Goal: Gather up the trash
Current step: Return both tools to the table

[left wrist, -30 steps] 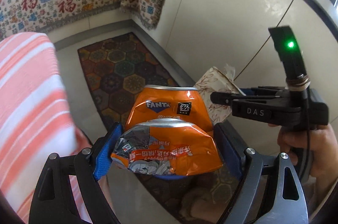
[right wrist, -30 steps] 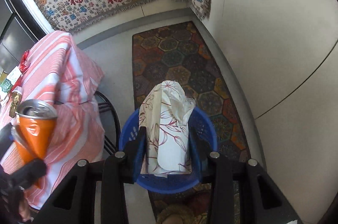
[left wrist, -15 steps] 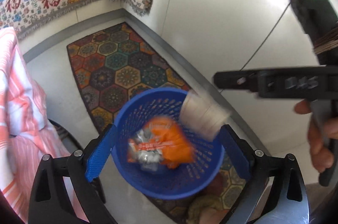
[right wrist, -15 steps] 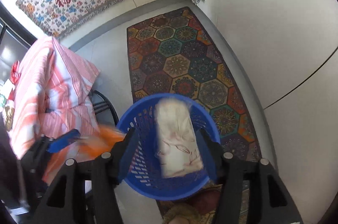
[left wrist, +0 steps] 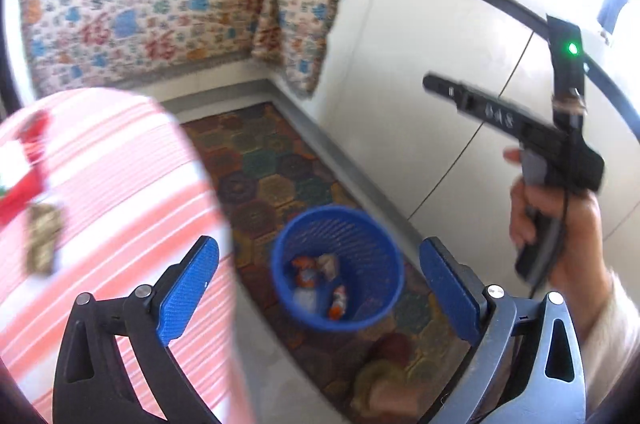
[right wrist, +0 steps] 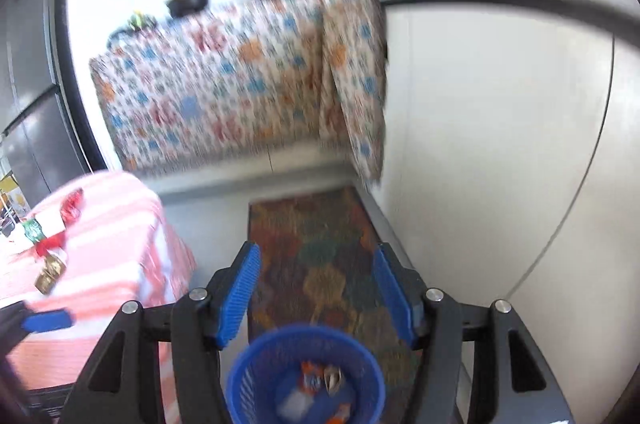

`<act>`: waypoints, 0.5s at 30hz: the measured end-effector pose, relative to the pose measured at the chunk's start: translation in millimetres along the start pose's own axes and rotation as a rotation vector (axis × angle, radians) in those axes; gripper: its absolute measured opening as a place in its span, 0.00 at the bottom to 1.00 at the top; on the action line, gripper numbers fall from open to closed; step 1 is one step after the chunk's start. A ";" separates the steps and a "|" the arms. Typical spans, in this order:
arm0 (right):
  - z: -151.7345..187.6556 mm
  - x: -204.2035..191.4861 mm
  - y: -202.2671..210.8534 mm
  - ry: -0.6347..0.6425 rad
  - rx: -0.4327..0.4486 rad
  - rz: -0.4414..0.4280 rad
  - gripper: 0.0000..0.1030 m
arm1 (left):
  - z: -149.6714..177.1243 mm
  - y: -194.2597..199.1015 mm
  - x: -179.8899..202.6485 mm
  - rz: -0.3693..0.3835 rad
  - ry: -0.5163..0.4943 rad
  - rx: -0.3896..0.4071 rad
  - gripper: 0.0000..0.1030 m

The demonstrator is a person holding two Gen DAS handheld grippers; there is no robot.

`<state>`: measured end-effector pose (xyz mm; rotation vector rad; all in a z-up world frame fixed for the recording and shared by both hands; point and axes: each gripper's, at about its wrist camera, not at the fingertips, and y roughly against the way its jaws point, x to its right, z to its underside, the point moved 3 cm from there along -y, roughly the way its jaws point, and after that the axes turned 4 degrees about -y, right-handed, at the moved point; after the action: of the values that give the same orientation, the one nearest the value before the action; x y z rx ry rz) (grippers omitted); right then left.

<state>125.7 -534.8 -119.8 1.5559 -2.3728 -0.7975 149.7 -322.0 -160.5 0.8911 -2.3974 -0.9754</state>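
Observation:
A blue mesh waste basket [left wrist: 380,264] stands on the patterned rug, with crushed orange cans [left wrist: 306,274] and a pale wrapper inside. It also shows at the bottom of the right wrist view [right wrist: 256,380]. My left gripper [left wrist: 316,296] is open and empty, raised above the basket. My right gripper [right wrist: 316,296] is open and empty, above the basket's far rim. The right gripper's black body, held by a hand, shows in the left wrist view [left wrist: 520,128]. Both views are blurred.
A table with a pink striped cloth [left wrist: 100,204] stands to the left, with red and brown wrappers [right wrist: 52,248] on it. White cabinets [left wrist: 420,64] line the right. A patterned cloth [left wrist: 160,4] hangs over the far counter. A hexagon rug [left wrist: 272,176] covers the floor.
Both grippers opened and dropped the crushed Fanta cans and the floral paper cup into the basket. Both then lifted up and tilted toward the room.

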 end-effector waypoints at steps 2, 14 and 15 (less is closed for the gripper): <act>-3.5 -22.3 5.3 0.037 0.033 -0.019 0.59 | 20.2 22.2 -22.1 -0.051 0.018 -0.020 0.98; 40.6 -182.6 6.6 0.242 -0.075 -0.274 0.59 | 124.8 79.6 -186.9 -0.403 0.301 -0.074 0.98; 48.6 -198.6 5.2 0.259 -0.101 -0.307 0.59 | 127.7 79.8 -195.5 -0.407 0.305 -0.076 0.98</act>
<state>185.5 -339.6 -132.3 1.8789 -1.9128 -0.7086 184.7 -83.4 -212.5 1.4217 -1.9512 -0.9783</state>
